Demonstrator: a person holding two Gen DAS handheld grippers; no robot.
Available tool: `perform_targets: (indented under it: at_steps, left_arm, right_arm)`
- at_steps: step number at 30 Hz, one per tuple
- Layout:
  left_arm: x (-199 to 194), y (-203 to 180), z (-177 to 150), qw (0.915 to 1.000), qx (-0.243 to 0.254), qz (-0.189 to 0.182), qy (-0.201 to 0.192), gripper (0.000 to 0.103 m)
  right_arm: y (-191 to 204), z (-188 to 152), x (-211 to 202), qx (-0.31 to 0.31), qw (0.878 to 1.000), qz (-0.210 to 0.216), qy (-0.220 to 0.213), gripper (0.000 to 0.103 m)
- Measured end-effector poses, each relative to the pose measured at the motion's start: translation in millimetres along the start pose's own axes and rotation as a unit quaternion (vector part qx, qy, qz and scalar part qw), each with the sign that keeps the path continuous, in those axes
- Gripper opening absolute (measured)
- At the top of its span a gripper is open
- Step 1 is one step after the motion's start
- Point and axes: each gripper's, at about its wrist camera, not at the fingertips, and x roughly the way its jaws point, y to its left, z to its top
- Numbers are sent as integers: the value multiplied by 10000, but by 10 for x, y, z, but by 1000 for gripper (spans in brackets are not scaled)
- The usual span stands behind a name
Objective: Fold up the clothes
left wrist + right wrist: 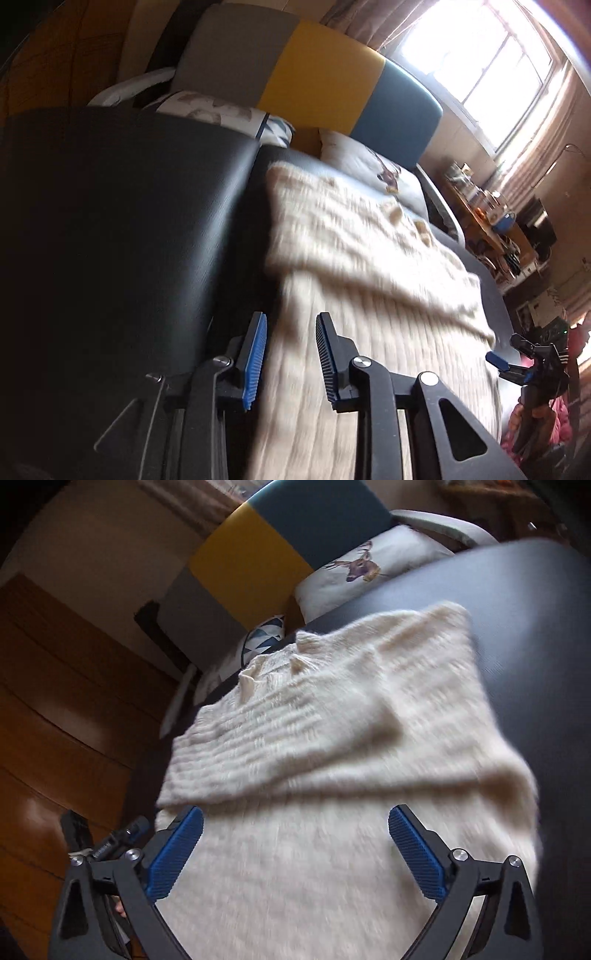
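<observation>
A cream knitted sweater (369, 258) lies flat on a black padded surface (129, 203), with its upper part folded down over the lower part. In the left wrist view my left gripper (291, 354) hovers over the sweater's left edge. Its blue pads stand a little apart and nothing is pinched between them. In the right wrist view the sweater (332, 720) fills the middle, folded edge across it. My right gripper (295, 849) is spread wide open above the lower half and holds nothing. The right gripper (511, 352) also shows past the sweater's far side.
A grey, yellow and teal headboard (314, 70) stands behind the surface, with printed pillows (362, 568) against it. A cluttered desk (491, 221) and a bright window (480, 62) lie to the right. Wooden cupboard doors (55, 701) stand beside the bed.
</observation>
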Motion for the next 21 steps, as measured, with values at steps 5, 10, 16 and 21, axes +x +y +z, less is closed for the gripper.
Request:
perform_targets:
  at_steps: [5, 10, 16, 21]
  left_arm:
    - [-227, 141, -400, 9994, 5, -262, 232, 29]
    - [-295, 215, -728, 9974, -124, -495, 516, 30]
    - [-395, 276, -885, 9948, -207, -793, 609, 33]
    - [-479, 320, -1014, 9912, -106, -1141, 669, 37]
  right_arm:
    - [-411, -504, -705, 455, 9989, 10, -64, 102]
    - [-735, -938, -1172, 833, 9959, 355, -87, 102]
    - [-642, -1109, -1105, 712, 9886, 1251, 444, 103]
    - [-512, -1151, -963, 532, 9865, 1448, 555, 103]
